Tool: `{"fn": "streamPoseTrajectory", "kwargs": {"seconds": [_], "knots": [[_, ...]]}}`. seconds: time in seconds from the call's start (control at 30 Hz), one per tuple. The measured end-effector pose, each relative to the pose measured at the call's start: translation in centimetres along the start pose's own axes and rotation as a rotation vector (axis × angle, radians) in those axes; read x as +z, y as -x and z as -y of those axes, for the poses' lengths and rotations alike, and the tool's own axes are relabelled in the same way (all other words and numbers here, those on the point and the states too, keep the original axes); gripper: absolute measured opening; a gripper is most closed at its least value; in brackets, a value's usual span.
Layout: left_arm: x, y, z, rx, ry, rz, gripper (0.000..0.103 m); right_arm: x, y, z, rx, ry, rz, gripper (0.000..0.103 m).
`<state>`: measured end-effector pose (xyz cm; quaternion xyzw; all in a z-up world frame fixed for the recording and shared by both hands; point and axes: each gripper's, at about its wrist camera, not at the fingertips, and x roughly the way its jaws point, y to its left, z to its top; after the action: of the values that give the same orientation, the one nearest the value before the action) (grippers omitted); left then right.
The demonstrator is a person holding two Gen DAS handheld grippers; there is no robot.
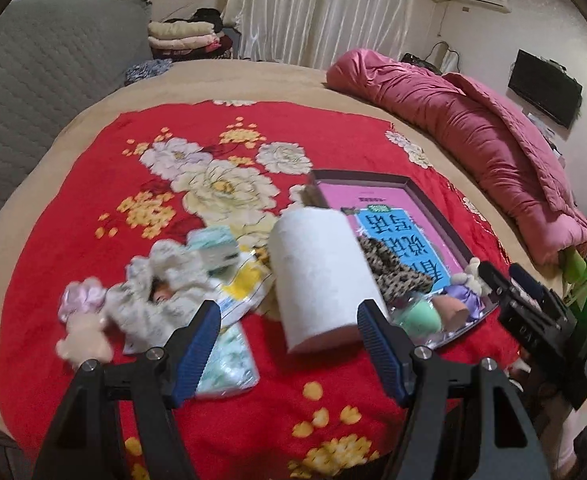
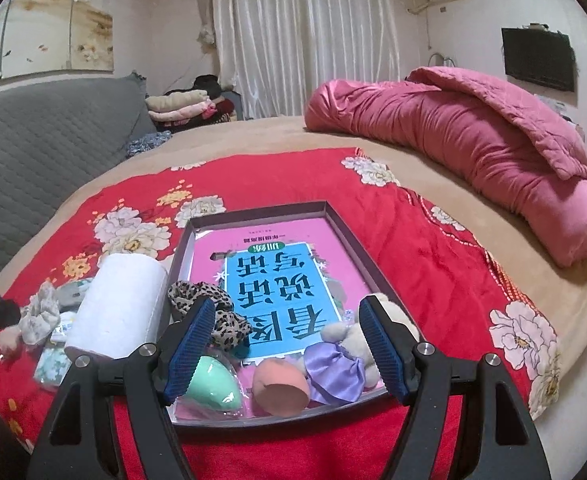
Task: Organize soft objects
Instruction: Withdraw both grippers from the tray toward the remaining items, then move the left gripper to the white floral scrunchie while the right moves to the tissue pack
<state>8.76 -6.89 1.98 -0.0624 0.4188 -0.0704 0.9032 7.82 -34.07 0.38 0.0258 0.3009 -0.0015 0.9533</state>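
- At the far left of the red floral blanket (image 1: 93, 208) lie the soft things not yet sorted: a small plush toy (image 1: 83, 340) with a pale pink scrunchie (image 1: 83, 300), a patterned white scrunchie (image 1: 161, 280) beside them, some flat packets (image 1: 229, 356) partly under it, and a blurred greenish pack (image 1: 215, 250) behind.
- The left gripper (image 1: 287, 344) hangs above this pile with its blue pads wide apart and nothing pressed between them; the picture is smeared there, so small detail is uncertain.
- The white paper roll (image 1: 319, 276) lies on its side just left of the tray (image 2: 187, 248), touching no pad, though it fills the gap between the left fingers in that view.
- Judged from the layout, the step in hand is fetching the next loose item; the roll looks the nearest candidate, but which one is aimed at cannot be told.
- The next move calls for lowering the left fingers around one soft piece, closing gently, and carrying it rightward over the tray's rim.
- Inside the tray, on a pink and blue printed sheet (image 2: 277, 280), already rest a leopard scrunchie (image 2: 217, 316), a mint sponge (image 2: 213, 386), a peach sponge (image 2: 279, 388), a lilac scrunchie (image 2: 335, 372) and a beige plush (image 2: 359, 340).
- The right gripper (image 2: 289, 344) points down at the tray's near edge, fingers spread and holding nothing.
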Motion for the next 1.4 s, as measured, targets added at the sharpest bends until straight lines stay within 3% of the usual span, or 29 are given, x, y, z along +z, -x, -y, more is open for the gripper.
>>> {"fn": "streamPoseTrajectory", "kwargs": {"seconds": [0.4, 0.63, 0.87, 1.1, 1.4], "knots": [[-1.6, 1.7, -7.9, 0.075, 0.162, 0.034, 0.07, -0.1, 1.7, -2.2, 0.012, 0.06, 0.017, 0.076], [-1.6, 2.6, -11.5, 0.078, 0.242, 0.065, 0.07, 0.0, 2.9, -5.5, 0.078, 0.11, 0.005, 0.076], [-2.3, 3.6, -15.1, 0.138, 0.308, 0.084, 0.07, 0.1, 4.0, -9.0, 0.15, 0.173, -0.004, 0.077], [-2.5, 4.1, -16.1, 0.15, 0.327, 0.094, 0.07, -0.8, 4.7, -12.5, 0.216, 0.252, -0.025, 0.077], [-2.0, 2.5, -14.5, 0.068, 0.294, 0.061, 0.07, -1.9, 5.0, -18.1, 0.336, 0.329, -0.069, 0.077]]}}
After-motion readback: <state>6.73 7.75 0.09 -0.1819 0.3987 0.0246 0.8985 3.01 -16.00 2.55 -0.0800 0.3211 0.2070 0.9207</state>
